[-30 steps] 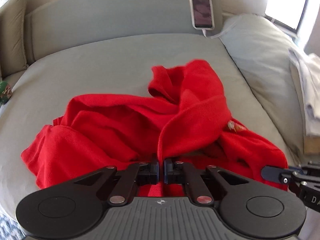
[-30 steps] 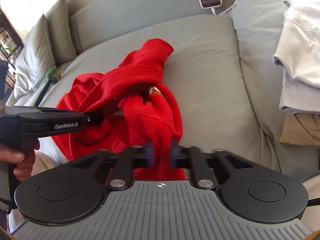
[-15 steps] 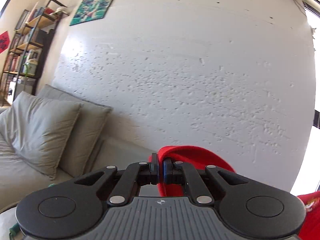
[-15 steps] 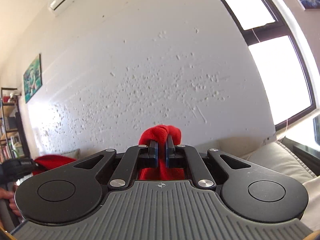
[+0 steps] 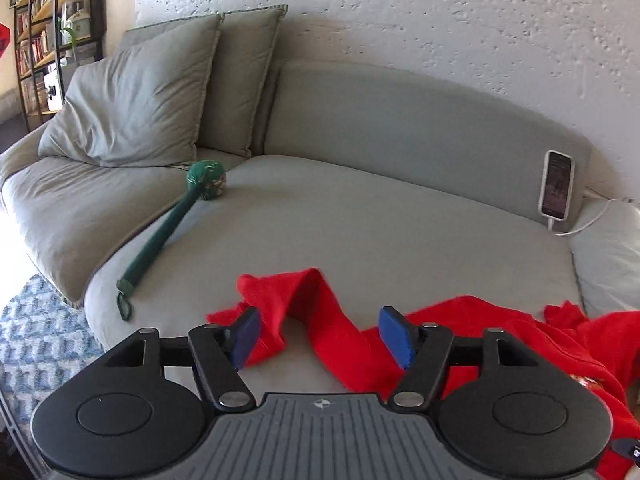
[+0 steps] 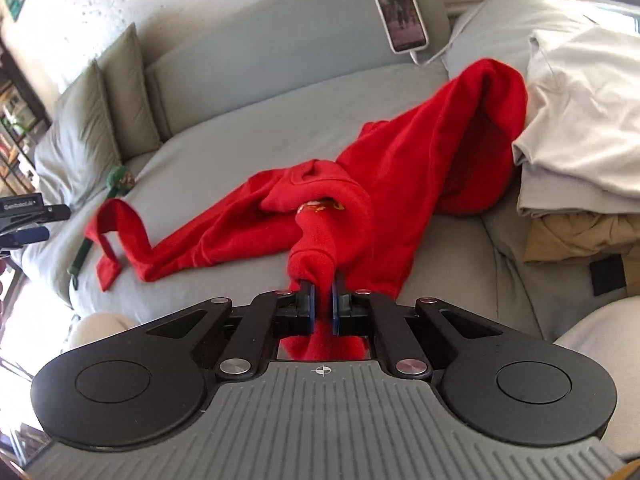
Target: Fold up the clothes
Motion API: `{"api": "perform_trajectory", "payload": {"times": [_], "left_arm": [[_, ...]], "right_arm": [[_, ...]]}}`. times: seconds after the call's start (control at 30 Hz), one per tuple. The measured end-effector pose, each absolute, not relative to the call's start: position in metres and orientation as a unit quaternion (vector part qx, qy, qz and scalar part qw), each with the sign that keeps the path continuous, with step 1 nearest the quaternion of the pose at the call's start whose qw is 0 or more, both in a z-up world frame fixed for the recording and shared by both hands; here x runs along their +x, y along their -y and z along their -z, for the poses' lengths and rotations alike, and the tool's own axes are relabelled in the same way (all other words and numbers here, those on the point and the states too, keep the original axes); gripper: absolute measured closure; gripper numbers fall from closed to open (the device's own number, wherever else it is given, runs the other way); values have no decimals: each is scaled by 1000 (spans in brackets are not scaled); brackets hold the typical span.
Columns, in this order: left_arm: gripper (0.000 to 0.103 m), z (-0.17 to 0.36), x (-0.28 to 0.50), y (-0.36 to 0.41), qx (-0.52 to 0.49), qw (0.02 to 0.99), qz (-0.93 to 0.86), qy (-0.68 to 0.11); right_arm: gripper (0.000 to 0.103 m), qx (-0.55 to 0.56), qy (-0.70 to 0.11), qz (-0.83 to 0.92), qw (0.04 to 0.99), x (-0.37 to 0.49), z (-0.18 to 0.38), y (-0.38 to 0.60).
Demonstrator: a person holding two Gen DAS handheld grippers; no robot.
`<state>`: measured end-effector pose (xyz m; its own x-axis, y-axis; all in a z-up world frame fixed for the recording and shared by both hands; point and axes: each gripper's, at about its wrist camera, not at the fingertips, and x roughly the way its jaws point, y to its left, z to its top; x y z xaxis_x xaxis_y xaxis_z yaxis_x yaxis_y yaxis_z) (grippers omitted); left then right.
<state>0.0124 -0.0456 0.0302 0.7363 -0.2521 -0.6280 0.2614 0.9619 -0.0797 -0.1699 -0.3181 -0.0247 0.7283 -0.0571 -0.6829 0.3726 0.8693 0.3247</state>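
Setting: grey-green sofa against a rough white wall, two cushions at its 10 o'clock end.
Red garment: bright fleece-like fabric, crumpled and stretched across the seat, one sleeve folded over itself, a small emblem near the middle.
Left gripper: jaws have just been opening; blue pads stand apart, sleeve lies loose below them.
Right gripper: clamped on a bunched fold of the garment.
Folded pile: pale clothes stacked at 3 o'clock, touching the garment's far end.
Phone: propped on the backrest at 12 o'clock, cable attached.
Green toy: at 10 o'clock, on the seat.
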Motion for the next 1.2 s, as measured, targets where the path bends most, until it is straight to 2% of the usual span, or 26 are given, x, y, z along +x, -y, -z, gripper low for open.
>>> {"api": "perform_trajectory", "payload": {"times": [0.1, 0.17, 0.2, 0.27, 0.3, 0.33, 0.37, 0.57, 0.7, 0.83, 1.07, 1.1, 1.13, 1.17, 1.2], "left_arm": [[32, -31, -19, 56, -19, 920, 200, -337], [31, -28, -35, 68, -38, 902, 245, -353], [31, -24, -41, 74, -43, 897, 252, -360], [32, -18, -48, 83, -42, 894, 248, -371], [33, -16, -52, 86, -37, 894, 242, -375], [34, -14, -52, 87, -35, 894, 240, -377], [34, -11, -48, 84, -35, 893, 242, -378], [41, 11, -49, 103, -36, 879, 284, -382], [49, 27, -81, 158, 24, 866, 357, -350], [48, 42, -108, 220, 117, 875, 370, -290], [48, 75, -104, 271, 191, 873, 334, -301], [53, 78, -101, 272, 203, 876, 323, -294], [81, 81, -97, 271, 214, 880, 310, -290], [98, 82, -90, 267, 211, 882, 300, -298], [100, 80, -82, 257, 191, 883, 295, -311]], "right_arm": [[95, 206, -333, 97, 915, -171, 14, 307], [94, 165, -339, 63, 924, -167, 13, 291], [91, 139, -347, 43, 927, -163, 13, 282], [76, 97, -372, -12, 923, -156, 17, 260], [72, 85, -382, -41, 919, -155, 18, 250], [66, 92, -385, -68, 916, -157, 16, 246], [64, 106, -382, -81, 914, -160, 13, 248], [64, 195, -361, 37, 911, -176, -7, 305], [61, 272, -330, 140, 893, -187, -14, 351], [59, 326, -310, 166, 878, -199, -7, 373], [58, 323, -317, 169, 876, -204, 4, 377], [58, 323, -319, 169, 875, -202, 5, 378], [58, 322, -320, 168, 875, -201, 5, 378], [58, 322, -322, 166, 875, -200, 6, 379], [58, 323, -323, 164, 874, -198, 5, 379]]}}
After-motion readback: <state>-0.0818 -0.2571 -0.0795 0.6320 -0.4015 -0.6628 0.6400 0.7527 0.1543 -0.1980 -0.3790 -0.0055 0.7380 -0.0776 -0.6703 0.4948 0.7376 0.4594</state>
